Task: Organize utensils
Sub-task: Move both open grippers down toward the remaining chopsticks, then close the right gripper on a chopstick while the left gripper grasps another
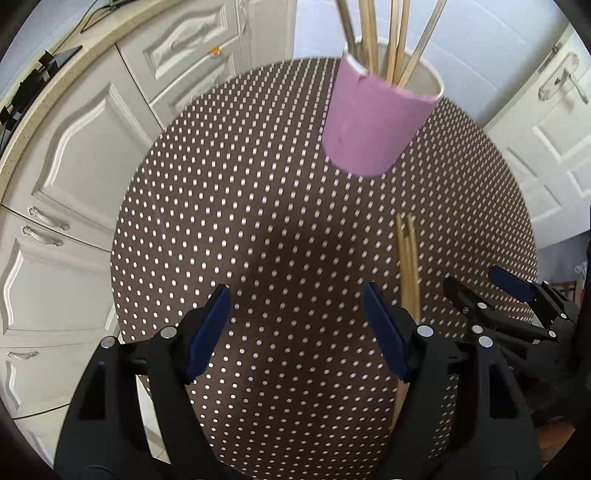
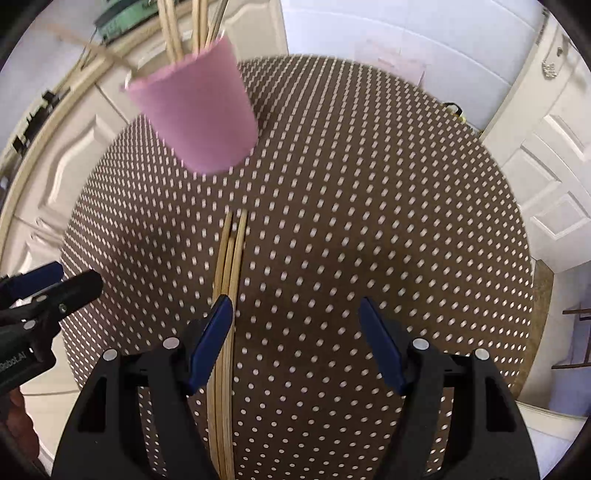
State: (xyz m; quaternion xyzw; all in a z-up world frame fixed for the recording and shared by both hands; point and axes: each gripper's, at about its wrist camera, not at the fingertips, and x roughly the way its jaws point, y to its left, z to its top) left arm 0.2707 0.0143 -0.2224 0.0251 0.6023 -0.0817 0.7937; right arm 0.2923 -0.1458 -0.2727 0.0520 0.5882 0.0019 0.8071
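Two open grippers over a dotted table, one pink cup of chopsticks standing at the back.

Left wrist view: the pink cup (image 1: 376, 122) stands upright on the brown, white-dotted table (image 1: 258, 221), with several wooden chopsticks (image 1: 391, 44) upright in it and leaning out past its rim. Loose chopsticks (image 1: 408, 266) lie flat on the cloth, nearer than the cup. The left gripper (image 1: 295, 325) has its jaws spread with nothing between them; the loose sticks pass just outside its right finger. The right gripper (image 1: 491, 291) is alongside, also spread. Right wrist view: the same cup (image 2: 199, 118) with sticks (image 2: 184, 33) is at upper left. Loose chopsticks (image 2: 231, 258) run under the inner edge of the left finger of the right gripper (image 2: 295, 332), whose jaws are apart and grasp nothing.
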